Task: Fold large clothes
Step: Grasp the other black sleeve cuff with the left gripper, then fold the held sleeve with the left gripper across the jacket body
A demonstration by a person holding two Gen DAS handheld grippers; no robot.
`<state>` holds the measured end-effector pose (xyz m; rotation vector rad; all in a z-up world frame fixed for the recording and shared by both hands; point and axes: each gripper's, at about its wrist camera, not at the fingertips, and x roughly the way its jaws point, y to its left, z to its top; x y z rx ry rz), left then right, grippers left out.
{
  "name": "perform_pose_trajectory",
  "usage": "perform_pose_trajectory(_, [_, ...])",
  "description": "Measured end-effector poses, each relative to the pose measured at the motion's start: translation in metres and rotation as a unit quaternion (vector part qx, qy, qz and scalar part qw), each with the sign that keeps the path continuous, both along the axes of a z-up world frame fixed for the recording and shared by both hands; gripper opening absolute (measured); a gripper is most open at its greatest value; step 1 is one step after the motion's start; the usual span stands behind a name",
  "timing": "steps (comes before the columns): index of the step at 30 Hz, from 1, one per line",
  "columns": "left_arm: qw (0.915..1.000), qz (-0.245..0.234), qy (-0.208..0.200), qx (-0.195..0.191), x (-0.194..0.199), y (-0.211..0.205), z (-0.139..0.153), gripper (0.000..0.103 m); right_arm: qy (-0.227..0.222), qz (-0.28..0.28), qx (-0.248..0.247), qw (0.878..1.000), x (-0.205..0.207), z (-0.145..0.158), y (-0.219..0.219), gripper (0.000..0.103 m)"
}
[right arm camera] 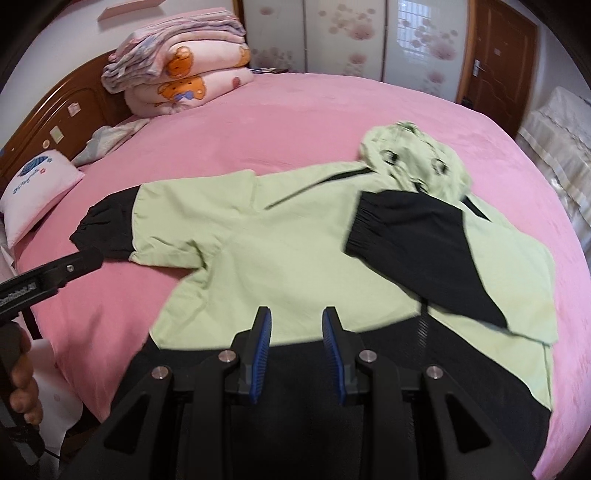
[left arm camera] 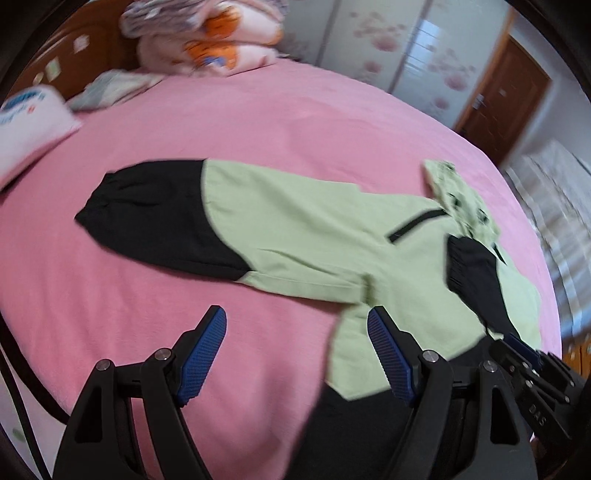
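Green-and-black jacket lies spread on the pink bed; left tongs and right tongs gape, empty.

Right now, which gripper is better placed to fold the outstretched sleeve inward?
Left gripper: open, nearest the outstretched sleeve. Right gripper hovers over the jacket's hem, farther away.

A pink-sheeted bed fills the view, with folded teddy-print quilts stacked at eleven o'clock against a wooden headboard, a white pillow at nine o'clock, floral wardrobe doors at twelve, and a brown door at one o'clock.
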<state>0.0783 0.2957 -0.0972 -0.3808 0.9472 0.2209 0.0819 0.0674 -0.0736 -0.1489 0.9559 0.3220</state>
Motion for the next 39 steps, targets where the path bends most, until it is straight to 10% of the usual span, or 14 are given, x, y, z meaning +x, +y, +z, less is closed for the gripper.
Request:
perform_pose_trajectory(8, [0.9895, 0.129, 0.011, -0.065, 0.003, 0.088, -0.052, 0.078, 0.016, 0.042, 0.003, 0.999, 0.018, -0.021, 0.049, 0.028])
perform_pose_trajectory(19, [0.9314, 0.341, 0.000, -0.129, 0.012, 0.185, -0.116, 0.077, 0.053, 0.056, -0.004, 0.997, 0.031, -0.057, 0.068, 0.028])
perform_pose_trajectory(25, [0.9164, 0.387, -0.008, -0.103, 0.036, 0.189, -0.128, 0.072, 0.080, 0.032, 0.011, 0.996, 0.041, -0.069, 0.052, 0.028])
perform_pose_trajectory(26, [0.9174, 0.386, -0.008, -0.095, 0.042, 0.187, -0.128, 0.060, 0.085, 0.029, 0.016, 0.996, 0.041, -0.071, 0.048, 0.028])
perform_pose_trajectory(28, [0.9269, 0.364, -0.010, -0.093, 0.055, 0.184, -0.127, 0.004, 0.089, 0.025, 0.020, 0.996, 0.039, -0.071, 0.043, 0.028])
perform_pose_trajectory(32, [0.9366, 0.337, -0.035, -0.090, 0.065, 0.173, -0.102, 0.002, 0.085, 0.018, 0.023, 0.996, 0.035, -0.068, 0.030, 0.028])
perform_pose_trajectory(39, [0.9777, 0.163, -0.132, -0.015, 0.088, 0.056, -0.003, 0.003, 0.071, -0.020, 0.050, 0.996, 0.036, -0.053, -0.012, 0.028])
